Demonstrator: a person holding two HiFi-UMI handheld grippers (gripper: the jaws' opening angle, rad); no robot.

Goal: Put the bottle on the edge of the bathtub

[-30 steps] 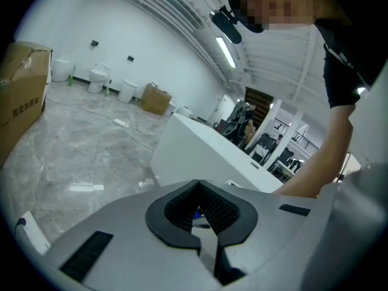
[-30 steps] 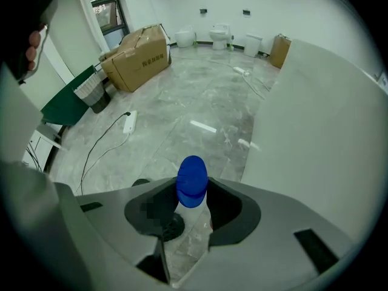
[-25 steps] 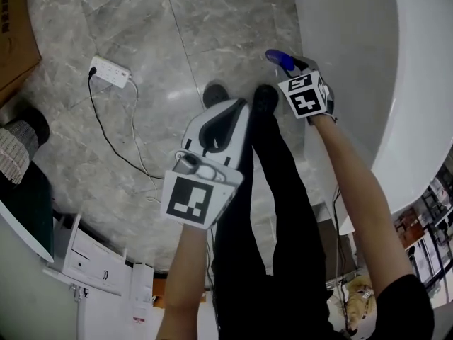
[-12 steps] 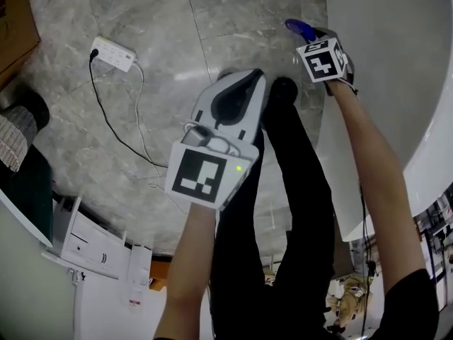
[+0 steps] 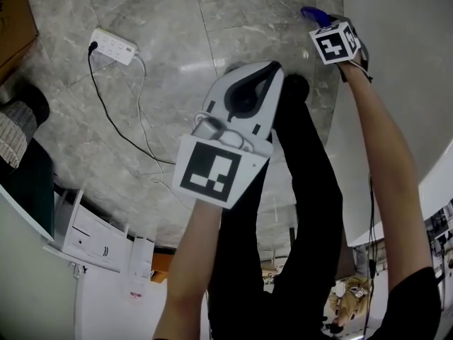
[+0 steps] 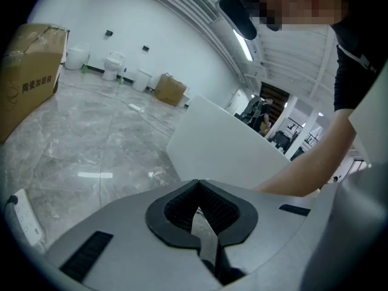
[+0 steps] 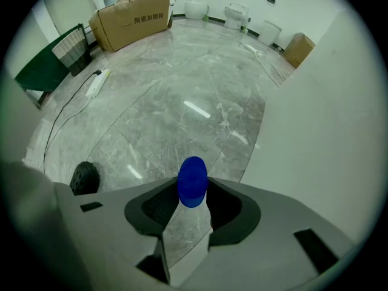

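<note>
Head view first: the grey marble floor (image 5: 141,62) fills the shot, and the white bathtub (image 5: 414,27) curves down the right side, cut off by the frame. The person's dark legs run up the middle.

Then the left gripper (image 5: 269,73), big in the foreground. Its own view shows the jaws pressed together at the tips with nothing between them. It plays no part right now.

Now the right gripper (image 5: 322,18), out at arm's length beside the tub's outer wall. Its jaws are clamped on the bottle (image 7: 193,183) just under the blue cap, and the bottle pokes out ahead of them over the floor.

So the pickup looks done. The placing is not: the bottle is in the air beside the tub, not on its edge. It probably has to be carried over the rim, set down and released.

Smallest of all, a white power strip (image 5: 113,44) with its black cable lies off to the left.

Hard to read: the tub's edge itself is not clearly in any view. The bottle's body is mostly hidden behind the jaws, so its fill is anyone's guess.
</note>
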